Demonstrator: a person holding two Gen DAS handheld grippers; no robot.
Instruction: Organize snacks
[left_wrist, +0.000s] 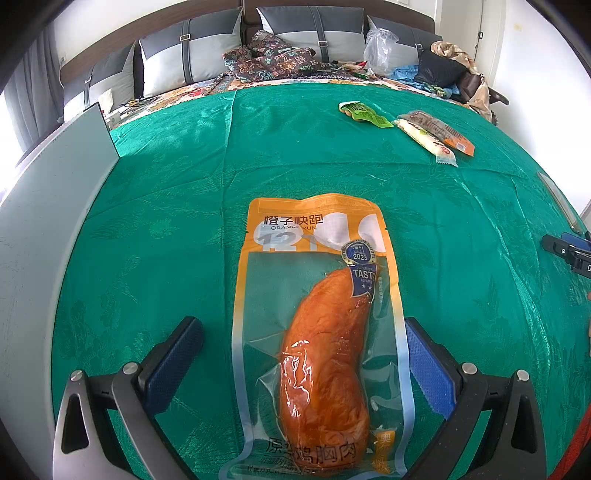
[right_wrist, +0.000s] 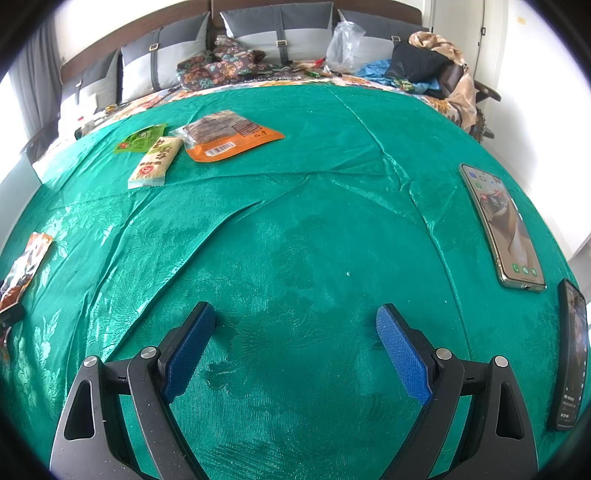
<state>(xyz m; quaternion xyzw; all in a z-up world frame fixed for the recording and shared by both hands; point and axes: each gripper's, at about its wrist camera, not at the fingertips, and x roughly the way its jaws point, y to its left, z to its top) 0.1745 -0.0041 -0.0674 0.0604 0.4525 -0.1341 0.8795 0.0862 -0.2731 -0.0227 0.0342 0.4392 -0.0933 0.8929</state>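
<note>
The left tongs (left_wrist: 303, 369) are spread wide, one blue pad on each side of the chicken pack (left_wrist: 317, 332), and neither pad touches it yet. The pack lies flat on the green cloth (left_wrist: 166, 206) of the worktop, near the close edge, with its long side pointing away — so the tongs can close on its two thin sides. I think the left tongs are lined up to pinch it next.

The right tongs (right_wrist: 295, 350) are also spread wide and hold nothing. They hang over a bare part of the cloth — maybe waiting for their turn.

Toward the far edge, three more snacks lie close together: a green packet (right_wrist: 140, 138), a cream bar (right_wrist: 155, 162) and an orange pouch (right_wrist: 229, 134). They look like a small pile being gathered.

Two phones (right_wrist: 502, 225) lie by the right edge, out of the way.
</note>
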